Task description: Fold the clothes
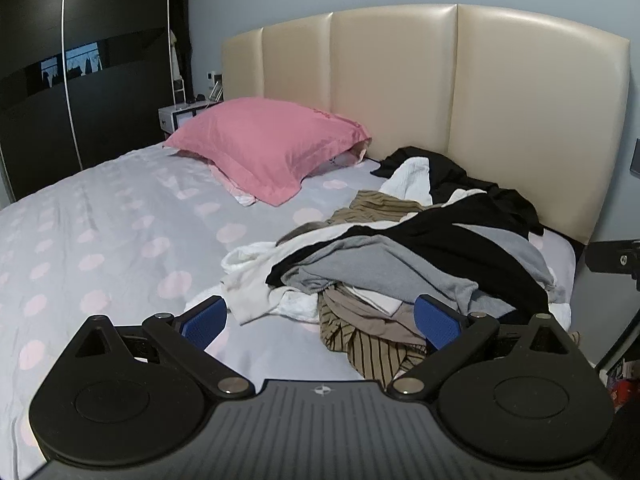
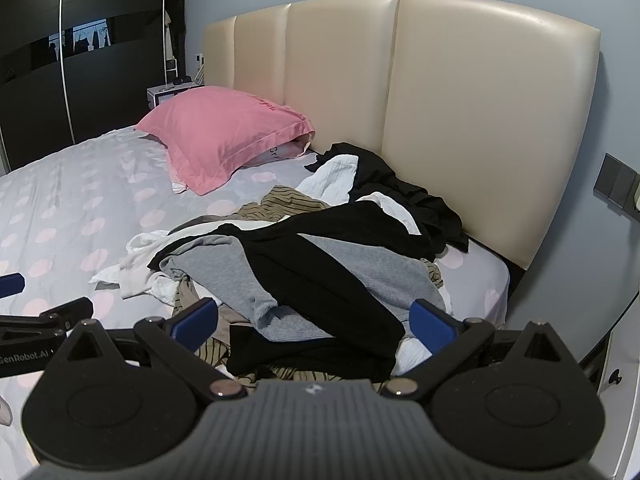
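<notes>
A jumbled heap of unfolded clothes (image 1: 400, 256) is being faced by two spread, empty grippers.

The heap is lying on the grey bedsheet dotted with pale pink circles (image 1: 100, 240), near the cream padded headboard (image 1: 440, 100) and well apart from the pink pillow (image 1: 264, 144). Black garments (image 2: 320, 264) are being draped across grey knit pieces (image 2: 224, 276), white crinkled fabric (image 1: 412, 180) is showing beneath and behind, and an olive cloth with dark stripes (image 1: 368, 344) is spilling out at the near edge. The left gripper (image 1: 320, 324) and the right gripper (image 2: 316, 324) are being held just short of the heap, blue-padded jaws wide apart, nothing being pinched.
</notes>
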Motion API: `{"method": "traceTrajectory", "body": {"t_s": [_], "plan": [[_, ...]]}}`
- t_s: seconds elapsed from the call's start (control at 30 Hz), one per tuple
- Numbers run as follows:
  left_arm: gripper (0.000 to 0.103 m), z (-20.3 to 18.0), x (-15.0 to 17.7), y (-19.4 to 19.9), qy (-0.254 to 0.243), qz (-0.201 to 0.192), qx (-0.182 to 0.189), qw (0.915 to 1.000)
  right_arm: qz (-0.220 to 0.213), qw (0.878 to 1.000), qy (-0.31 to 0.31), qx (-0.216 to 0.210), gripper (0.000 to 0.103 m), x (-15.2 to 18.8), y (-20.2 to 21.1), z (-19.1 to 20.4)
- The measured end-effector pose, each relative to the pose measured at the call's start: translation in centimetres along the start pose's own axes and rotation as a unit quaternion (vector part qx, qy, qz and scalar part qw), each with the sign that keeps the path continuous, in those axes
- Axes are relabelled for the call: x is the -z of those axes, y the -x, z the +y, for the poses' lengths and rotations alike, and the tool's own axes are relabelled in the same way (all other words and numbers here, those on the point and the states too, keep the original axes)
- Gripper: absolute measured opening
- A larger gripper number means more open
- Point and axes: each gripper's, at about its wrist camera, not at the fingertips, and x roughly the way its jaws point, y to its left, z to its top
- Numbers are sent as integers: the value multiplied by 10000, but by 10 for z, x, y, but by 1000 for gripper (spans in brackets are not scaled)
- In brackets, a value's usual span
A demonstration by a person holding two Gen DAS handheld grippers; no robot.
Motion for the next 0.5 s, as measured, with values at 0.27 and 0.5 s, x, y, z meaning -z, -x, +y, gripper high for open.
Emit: {"method": "traceTrajectory", "body": {"t_s": [0.27, 0.5], "plan": [[102, -11, 0, 4, -113, -12, 19, 9999, 11, 10000, -15, -27, 102, 0, 1, 0], [102, -3, -7, 6, 32, 109, 93, 9999, -13, 10000, -33, -60, 102, 1, 2, 0]]}}
